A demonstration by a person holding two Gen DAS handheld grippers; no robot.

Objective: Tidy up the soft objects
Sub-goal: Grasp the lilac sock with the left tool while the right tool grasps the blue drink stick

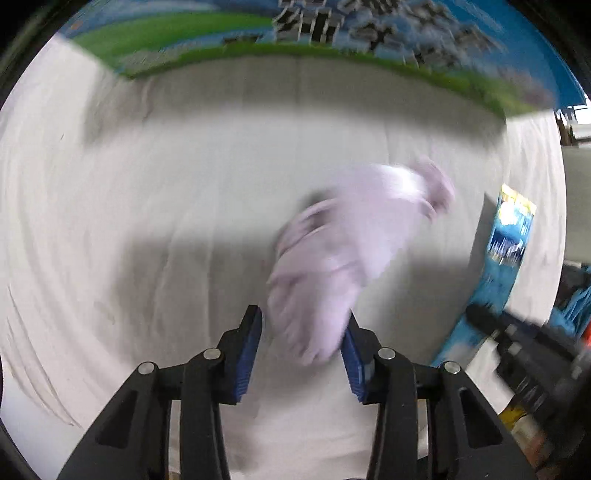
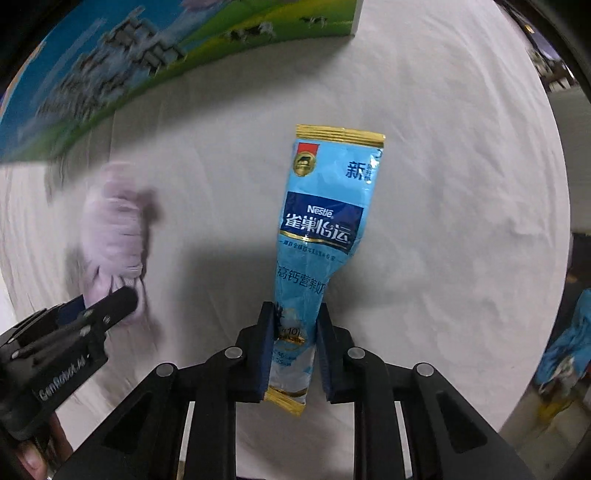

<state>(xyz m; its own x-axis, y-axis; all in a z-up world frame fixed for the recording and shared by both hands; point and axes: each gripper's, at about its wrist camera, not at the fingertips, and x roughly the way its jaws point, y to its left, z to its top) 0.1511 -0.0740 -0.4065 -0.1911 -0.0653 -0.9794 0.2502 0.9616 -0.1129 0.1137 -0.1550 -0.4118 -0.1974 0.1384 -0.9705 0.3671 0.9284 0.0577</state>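
Note:
A pale lilac cloth (image 1: 343, 251) hangs blurred between the blue pads of my left gripper (image 1: 304, 332), which is shut on its lower end above the white tablecloth. The cloth also shows in the right wrist view (image 2: 110, 240), with the left gripper (image 2: 96, 310) at its lower end. My right gripper (image 2: 295, 332) is shut on the lower part of a light blue Nestle sachet (image 2: 321, 221) with gold ends, held above the table. The sachet shows at the right edge of the left wrist view (image 1: 506, 243).
A large carton (image 1: 295, 33) printed with blue sky, green grass and cows stands at the back of the table; it also shows in the right wrist view (image 2: 110, 70). The white tablecloth (image 2: 461, 184) covers the table. Blue clutter (image 2: 565, 350) lies beyond the right edge.

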